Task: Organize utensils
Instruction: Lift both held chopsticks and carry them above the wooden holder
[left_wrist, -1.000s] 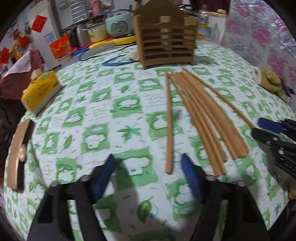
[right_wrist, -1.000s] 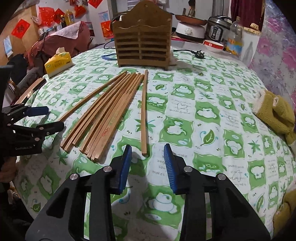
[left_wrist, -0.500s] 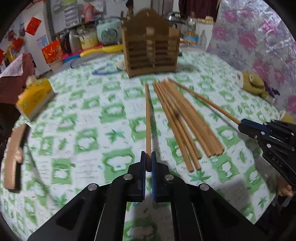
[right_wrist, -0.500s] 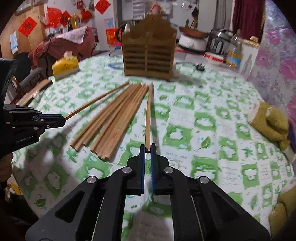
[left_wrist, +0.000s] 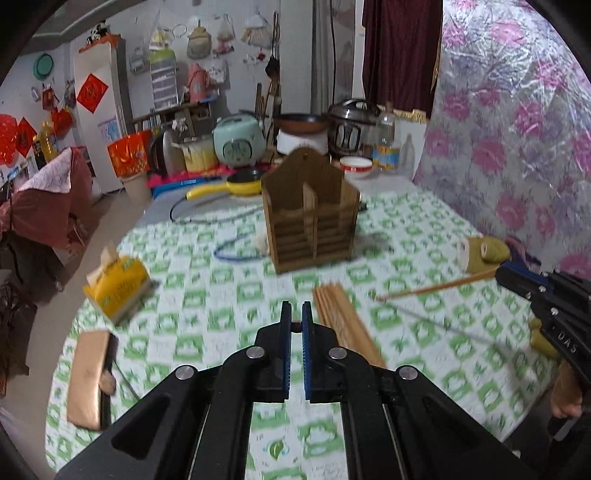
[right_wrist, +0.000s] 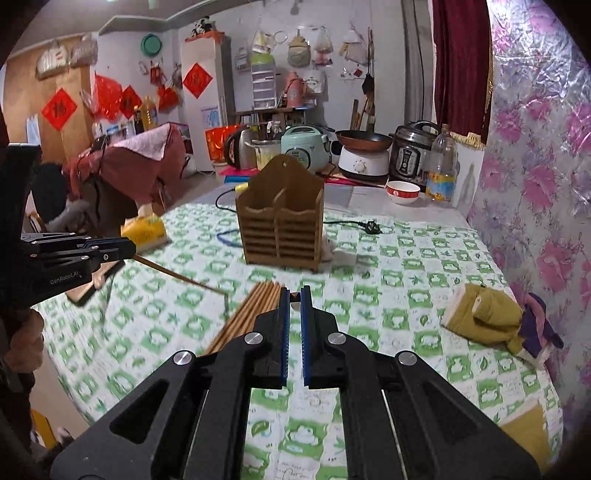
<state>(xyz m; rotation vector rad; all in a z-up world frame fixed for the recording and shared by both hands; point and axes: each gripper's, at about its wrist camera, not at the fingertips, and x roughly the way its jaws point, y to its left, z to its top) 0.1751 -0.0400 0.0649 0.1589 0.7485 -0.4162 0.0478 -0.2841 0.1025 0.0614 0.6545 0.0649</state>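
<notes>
A brown slatted wooden utensil holder (left_wrist: 312, 218) with two compartments stands upright at the table's far middle; it also shows in the right wrist view (right_wrist: 280, 225). A bundle of wooden chopsticks (left_wrist: 345, 325) lies on the cloth, seen too in the right wrist view (right_wrist: 251, 314). My left gripper (left_wrist: 295, 326) is shut on one chopstick end, lifted off the table; from the right wrist view its chopstick (right_wrist: 177, 278) slants down. My right gripper (right_wrist: 294, 297) is shut on another chopstick (left_wrist: 436, 288), also lifted.
A yellow tissue pack (left_wrist: 118, 286) and a brown flat object (left_wrist: 88, 373) lie at the left. An olive glove (right_wrist: 487, 317) lies at the right. A blue cable (left_wrist: 236, 249) and a black plug (right_wrist: 371, 226) lie near the holder. Cookers, a bowl and a bottle stand behind.
Both grippers shut on a chopstick end each, then lifted them off the table. The views now tilt up toward the holder and the room.
</notes>
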